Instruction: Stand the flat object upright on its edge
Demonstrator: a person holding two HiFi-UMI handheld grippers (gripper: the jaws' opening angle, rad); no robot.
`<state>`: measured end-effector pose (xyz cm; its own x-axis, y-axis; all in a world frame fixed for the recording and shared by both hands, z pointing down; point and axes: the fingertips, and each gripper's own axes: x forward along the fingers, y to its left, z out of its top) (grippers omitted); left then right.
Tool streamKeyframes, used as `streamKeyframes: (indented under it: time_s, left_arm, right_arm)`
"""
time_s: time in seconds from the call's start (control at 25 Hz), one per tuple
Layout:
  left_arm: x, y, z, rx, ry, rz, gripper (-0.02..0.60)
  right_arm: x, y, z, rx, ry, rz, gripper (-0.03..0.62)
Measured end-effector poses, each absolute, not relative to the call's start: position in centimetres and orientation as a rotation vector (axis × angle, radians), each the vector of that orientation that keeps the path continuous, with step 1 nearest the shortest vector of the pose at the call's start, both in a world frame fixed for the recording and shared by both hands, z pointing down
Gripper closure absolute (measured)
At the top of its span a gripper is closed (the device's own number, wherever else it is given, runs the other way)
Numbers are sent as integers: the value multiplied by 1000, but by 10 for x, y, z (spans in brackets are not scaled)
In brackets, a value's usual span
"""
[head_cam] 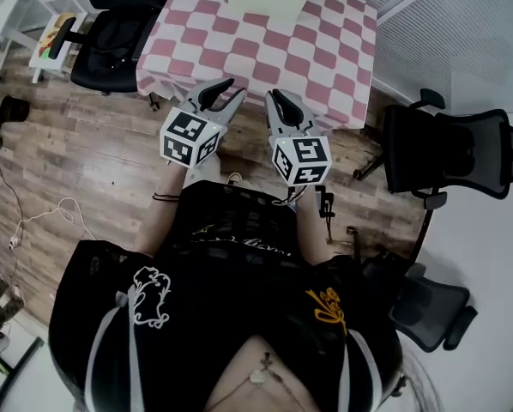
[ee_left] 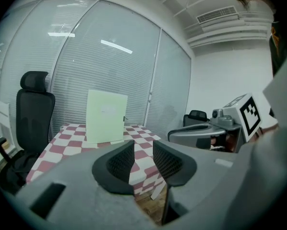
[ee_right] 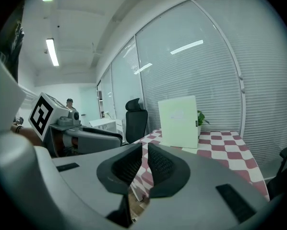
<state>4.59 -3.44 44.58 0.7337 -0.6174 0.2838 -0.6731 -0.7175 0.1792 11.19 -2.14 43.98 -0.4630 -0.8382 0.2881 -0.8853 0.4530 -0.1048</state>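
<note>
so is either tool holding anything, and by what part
Nothing is held: the left tool and right tool are both empty, short of the table.

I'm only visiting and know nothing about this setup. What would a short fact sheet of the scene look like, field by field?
who: a person standing, one tool in each hand
left hand-held gripper: jaws slightly apart, nothing between them
right hand-held gripper: jaws together, empty
table: red-and-white checked cloth, ahead of both grippers
flat object: pale green board, standing upright on the table, untouched
surroundings: black office chairs beside the table, wooden floor
</note>
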Motion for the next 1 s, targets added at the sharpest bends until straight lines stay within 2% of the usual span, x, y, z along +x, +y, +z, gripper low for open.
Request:
streamKeyframes:
  time_s: [0.52, 1.0]
  left_arm:
    - [39, 56, 456, 2626, -1108, 344, 451]
    - [27, 87, 456, 2604, -1139, 338, 451]
  right_arm:
    - [96, 54, 449, 1385, -2609, 382, 554]
    - [77, 77, 452, 1321, -2635, 374, 558]
